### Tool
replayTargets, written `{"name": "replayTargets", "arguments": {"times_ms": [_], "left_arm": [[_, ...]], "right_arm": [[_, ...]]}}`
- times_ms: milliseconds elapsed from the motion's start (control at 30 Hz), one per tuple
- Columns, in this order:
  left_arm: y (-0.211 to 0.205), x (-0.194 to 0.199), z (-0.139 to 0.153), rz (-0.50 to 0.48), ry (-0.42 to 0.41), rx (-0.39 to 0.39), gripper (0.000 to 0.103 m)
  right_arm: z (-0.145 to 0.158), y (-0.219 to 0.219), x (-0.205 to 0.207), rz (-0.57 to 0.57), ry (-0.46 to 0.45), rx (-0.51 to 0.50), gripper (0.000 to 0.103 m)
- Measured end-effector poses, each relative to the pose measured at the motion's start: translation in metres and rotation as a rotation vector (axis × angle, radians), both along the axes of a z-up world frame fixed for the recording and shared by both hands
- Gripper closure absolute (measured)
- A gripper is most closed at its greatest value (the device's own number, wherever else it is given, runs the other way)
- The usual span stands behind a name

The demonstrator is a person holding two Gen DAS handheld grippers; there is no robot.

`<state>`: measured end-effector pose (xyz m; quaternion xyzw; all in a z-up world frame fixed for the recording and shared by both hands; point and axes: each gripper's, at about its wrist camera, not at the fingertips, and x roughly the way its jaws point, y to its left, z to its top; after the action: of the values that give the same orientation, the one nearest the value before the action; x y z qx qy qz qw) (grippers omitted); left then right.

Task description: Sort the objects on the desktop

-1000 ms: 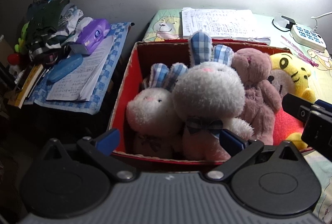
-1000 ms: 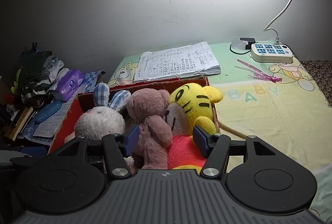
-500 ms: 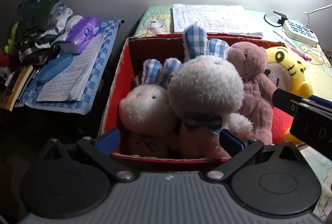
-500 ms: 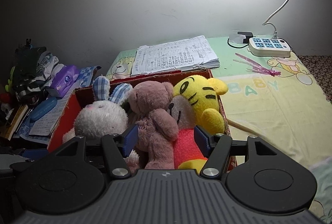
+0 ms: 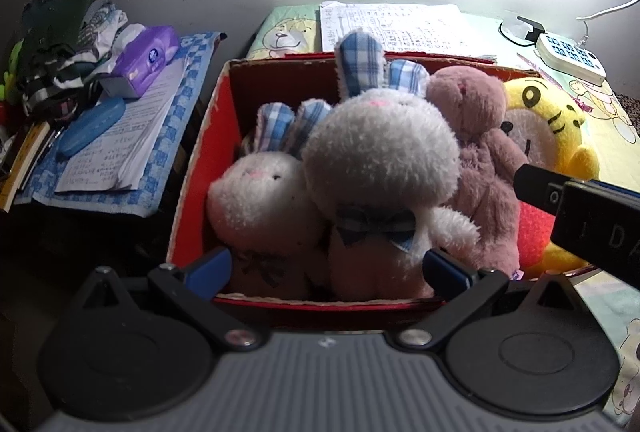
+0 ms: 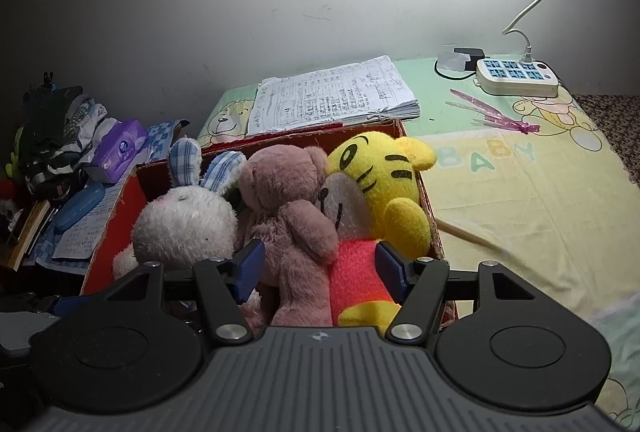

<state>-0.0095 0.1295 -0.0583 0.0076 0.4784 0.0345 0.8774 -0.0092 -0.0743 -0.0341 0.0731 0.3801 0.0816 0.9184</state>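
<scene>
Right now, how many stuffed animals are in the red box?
4: a small bunny at the left, a bigger bunny beside it, a pink bear, then a yellow tiger at the right. More could be hidden underneath.

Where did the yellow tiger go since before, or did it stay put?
No, it stayed put. The yellow tiger still leans on the pink bear at the same end of the red box, just below the stack of papers.

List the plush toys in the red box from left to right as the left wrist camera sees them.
small white rabbit → big white rabbit with the blue bow → pink bear → yellow tiger
</scene>
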Motion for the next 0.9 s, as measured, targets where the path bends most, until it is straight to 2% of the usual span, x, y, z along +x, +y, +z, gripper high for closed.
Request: {"name": "replayTargets", "arguments": {"times_ms": [900], "left_arm": [[-0.0023, 0.005, -0.0026, -0.008, 0.017, 0.0, 0.0]], "right_arm": [[-0.0026, 0.0008, 0.0044, 0.009, 0.004, -0.02, 0.039]]}}
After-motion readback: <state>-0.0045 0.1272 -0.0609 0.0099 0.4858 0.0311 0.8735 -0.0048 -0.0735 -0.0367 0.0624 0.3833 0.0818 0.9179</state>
